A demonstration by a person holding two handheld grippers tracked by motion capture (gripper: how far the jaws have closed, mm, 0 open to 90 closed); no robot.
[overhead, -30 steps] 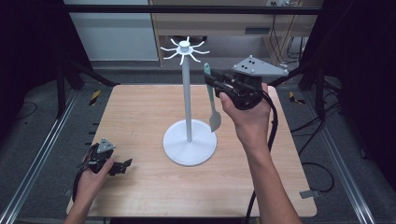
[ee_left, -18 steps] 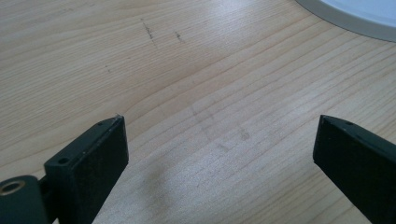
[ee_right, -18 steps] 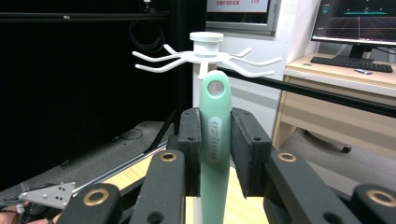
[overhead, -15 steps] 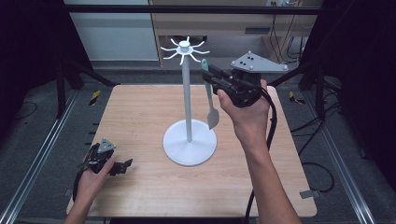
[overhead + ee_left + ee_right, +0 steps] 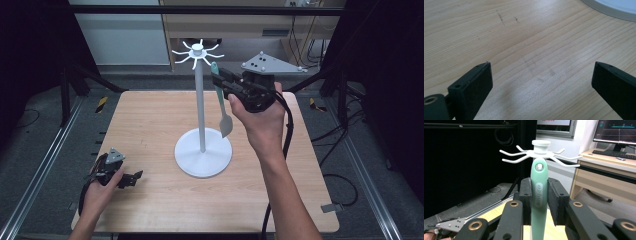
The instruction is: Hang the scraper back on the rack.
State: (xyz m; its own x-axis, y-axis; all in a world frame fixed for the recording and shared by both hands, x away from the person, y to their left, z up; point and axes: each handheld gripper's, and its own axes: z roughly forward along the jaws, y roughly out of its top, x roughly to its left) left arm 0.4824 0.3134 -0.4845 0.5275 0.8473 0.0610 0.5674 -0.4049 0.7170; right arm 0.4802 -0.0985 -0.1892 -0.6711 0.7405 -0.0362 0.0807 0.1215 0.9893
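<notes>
Right gripper (image 5: 226, 82) is clamped on the green handle of a small spatula (image 5: 221, 102), which hangs blade-down just to the right of the white hook stand's (image 5: 201, 107) pole, above the middle of the bench (image 5: 150, 120). Over the last second the gripper has risen a little and drawn in toward the stand's crown of hooks (image 5: 541, 153); the spatula's top now sits right below that crown. In the right gripper view the handle's hanging hole (image 5: 539, 166) is just beneath the hook ring and roughly centred on the hub, both jaws pressed flat against the handle. Judgement: the person is lining the hole up to hang the spatula on a hook; the hole is not yet threaded, so a small lift and a sideways nudge onto one prong likely remain. Left gripper (image 5: 120, 176) has not moved: it rests on the bench near the front-left corner, jaws spread wide with nothing between them, bare wood under them and the stand's base edge (image 5: 614, 10) nearby.
</notes>
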